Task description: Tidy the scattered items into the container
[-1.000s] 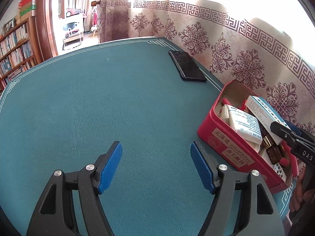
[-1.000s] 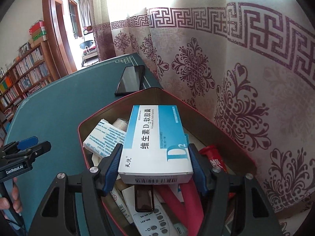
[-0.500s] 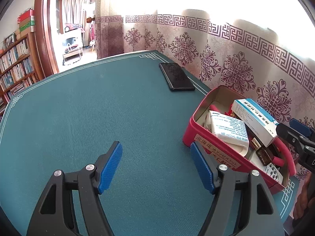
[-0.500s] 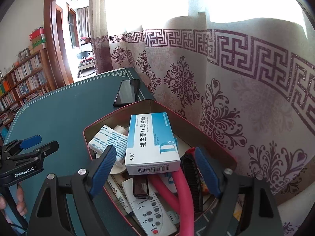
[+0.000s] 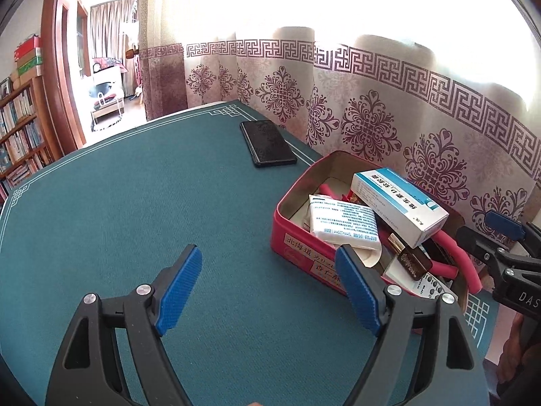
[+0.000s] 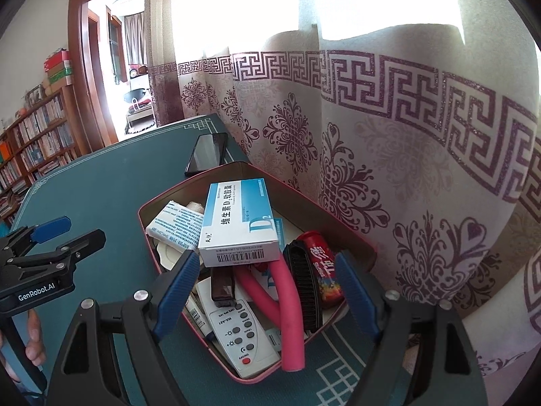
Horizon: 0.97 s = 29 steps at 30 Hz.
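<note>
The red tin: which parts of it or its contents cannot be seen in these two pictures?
- Red tin, left wrist view: near corner hidden by the left gripper.
- Remote control, right wrist view: top covered by a dark brown case.
- Tin floor: buried under the medicine box and other items.

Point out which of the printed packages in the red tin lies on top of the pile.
The blue-and-white carton marked D2: it rests highest, tilted across the other contents. The white packet with fine blue print lies lower, beside it, partly under its edge.
</note>
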{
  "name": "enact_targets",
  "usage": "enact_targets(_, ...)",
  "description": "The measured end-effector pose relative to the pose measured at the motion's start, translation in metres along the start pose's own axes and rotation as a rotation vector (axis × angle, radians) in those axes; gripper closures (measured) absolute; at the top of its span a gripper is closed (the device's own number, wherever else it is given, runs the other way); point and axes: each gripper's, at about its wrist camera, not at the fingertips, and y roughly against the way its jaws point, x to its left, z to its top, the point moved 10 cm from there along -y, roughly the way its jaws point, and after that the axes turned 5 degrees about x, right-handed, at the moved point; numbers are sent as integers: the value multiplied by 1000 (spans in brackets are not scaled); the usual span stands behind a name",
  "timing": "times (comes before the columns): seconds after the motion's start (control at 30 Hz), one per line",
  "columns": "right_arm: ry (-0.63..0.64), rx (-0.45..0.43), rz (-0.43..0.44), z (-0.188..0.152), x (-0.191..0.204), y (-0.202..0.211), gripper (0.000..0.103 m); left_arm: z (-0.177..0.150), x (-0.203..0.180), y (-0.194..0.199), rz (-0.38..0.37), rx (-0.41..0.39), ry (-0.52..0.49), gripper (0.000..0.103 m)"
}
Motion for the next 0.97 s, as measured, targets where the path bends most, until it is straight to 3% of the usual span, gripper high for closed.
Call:
enact_targets(0.13,-16,11,-7,-6,-7,-1,18,0,-14,4,21,-13,-40,19)
enact_targets(0.43,-29,-4,-20,-10,-18,6,18,-4,-44,2,-104,28,-27,19)
enact_targets(0.6,-41,3,-22,-12,-24,4,18,-6,-54,-2,-92,46,-46,12)
enact_targets(0.97,-73,4,-32,-15,-37,0,18,-5,-78,-4,-113,28,-89,12)
